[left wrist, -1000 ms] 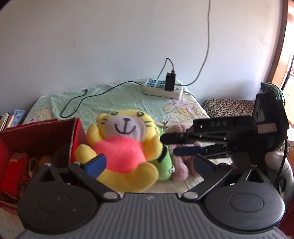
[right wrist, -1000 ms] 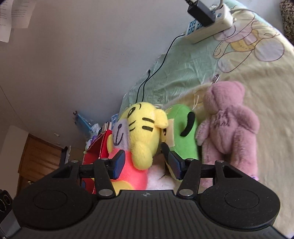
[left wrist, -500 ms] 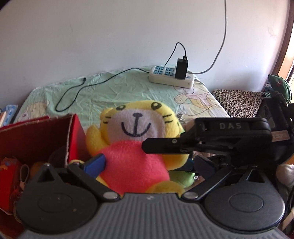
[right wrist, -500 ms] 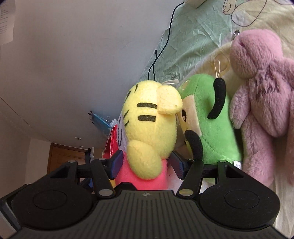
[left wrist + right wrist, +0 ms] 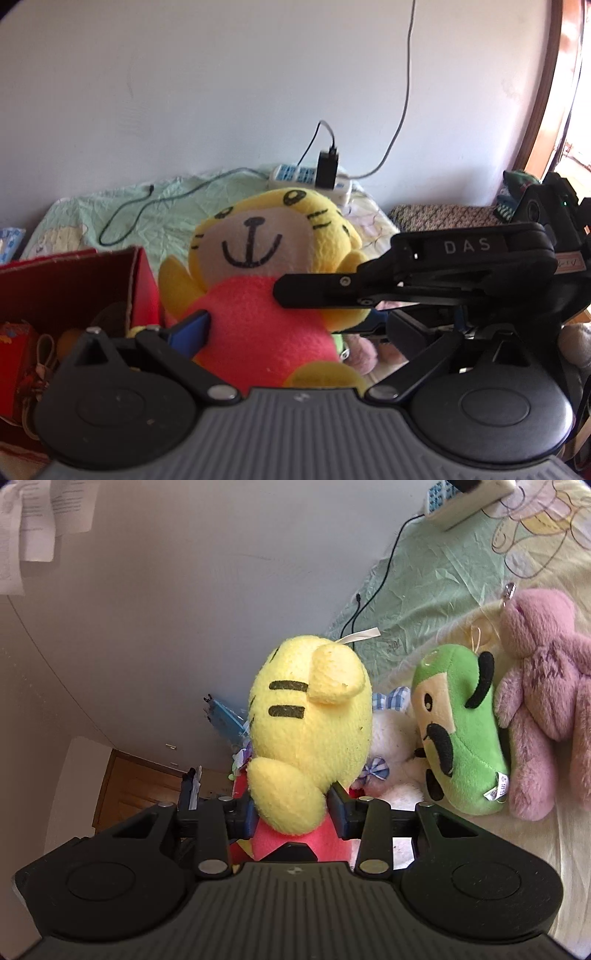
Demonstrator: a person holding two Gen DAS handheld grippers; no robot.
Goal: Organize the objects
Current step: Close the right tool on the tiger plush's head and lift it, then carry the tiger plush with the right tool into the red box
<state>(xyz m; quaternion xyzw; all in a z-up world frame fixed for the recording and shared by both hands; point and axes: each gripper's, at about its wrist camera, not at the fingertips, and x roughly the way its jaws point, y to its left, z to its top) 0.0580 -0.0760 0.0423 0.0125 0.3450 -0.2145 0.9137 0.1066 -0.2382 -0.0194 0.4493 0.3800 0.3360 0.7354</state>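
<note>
A yellow tiger plush (image 5: 258,280) in a pink shirt hangs above the bed, facing the left wrist camera. My right gripper (image 5: 291,812) is shut on its arm and side; its black body (image 5: 465,269) reaches in from the right in the left wrist view. My left gripper (image 5: 299,332) is open, its blue pad (image 5: 190,328) against the plush's pink belly. A red box (image 5: 74,284) with small items inside stands just left of the plush. A green plush (image 5: 458,738) and a pink bear (image 5: 543,701) lie on the bed to the right.
A white plush (image 5: 391,753) with checked bows lies behind the tiger. A power strip (image 5: 306,177) with a black charger and a loose cable (image 5: 147,206) sits on the green sheet by the wall. A patterned seat (image 5: 443,218) stands at the right.
The right gripper's fingers have closed on the tiger plush and raised it off the bed, away from the green and pink toys. The plush now sits nearer the left gripper.
</note>
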